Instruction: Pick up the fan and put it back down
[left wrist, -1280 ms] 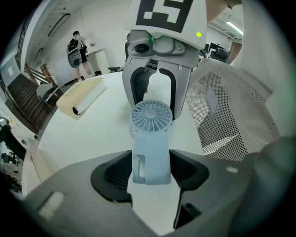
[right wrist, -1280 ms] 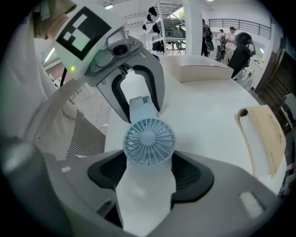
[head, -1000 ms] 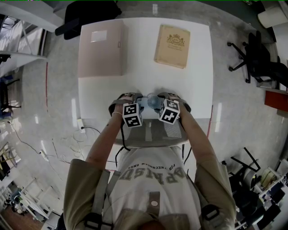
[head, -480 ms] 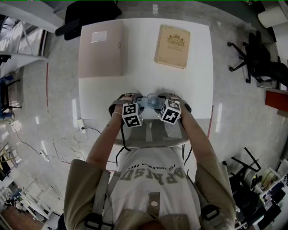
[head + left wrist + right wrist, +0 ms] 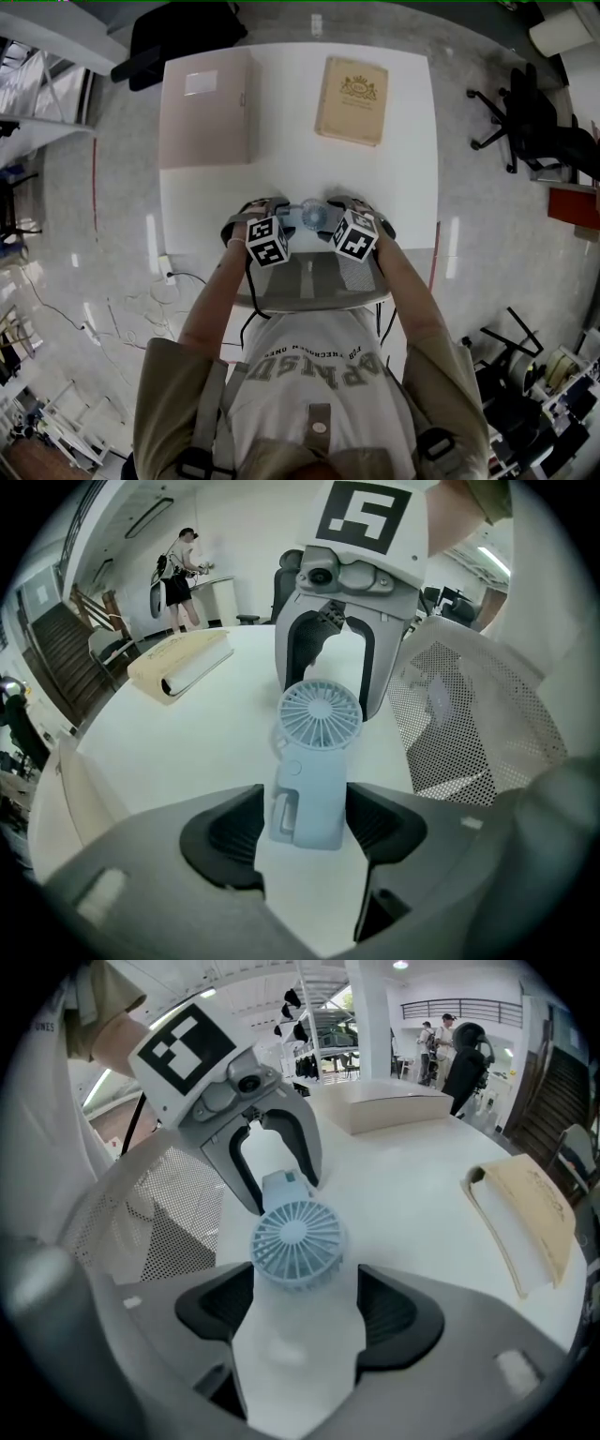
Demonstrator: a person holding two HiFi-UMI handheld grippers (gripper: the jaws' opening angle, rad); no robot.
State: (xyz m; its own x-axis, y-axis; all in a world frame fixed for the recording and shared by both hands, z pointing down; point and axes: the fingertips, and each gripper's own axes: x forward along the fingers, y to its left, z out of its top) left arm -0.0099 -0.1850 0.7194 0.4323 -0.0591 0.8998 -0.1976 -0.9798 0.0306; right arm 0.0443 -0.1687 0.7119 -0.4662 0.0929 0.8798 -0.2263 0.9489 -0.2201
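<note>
Almost nothing new across the last second: only a small drift of the head view, with the fan [image 5: 312,214] no higher and no further from the book [image 5: 352,87] than before. Still upright on the desk [image 5: 394,141], base down, with the book well beyond it.

As for the left claw [image 5: 302,825]: spread apart on either side of the fan's body, with a sliver of desk visible at one pad and possibly contact at the other, too close to call. As for the right claw [image 5: 305,1309]: likewise spread, facing the fan's grille from the opposite side, with bare desk between its pads and nothing clamped.

No squeeze and no lift to be seen. Reads as a pause at the fan, either just ahead of closing for the pick-up or just after setting it back; not decidable from here. If ahead of the pick-up, calls for a firm close low on the body, given the top-heavy head.
</note>
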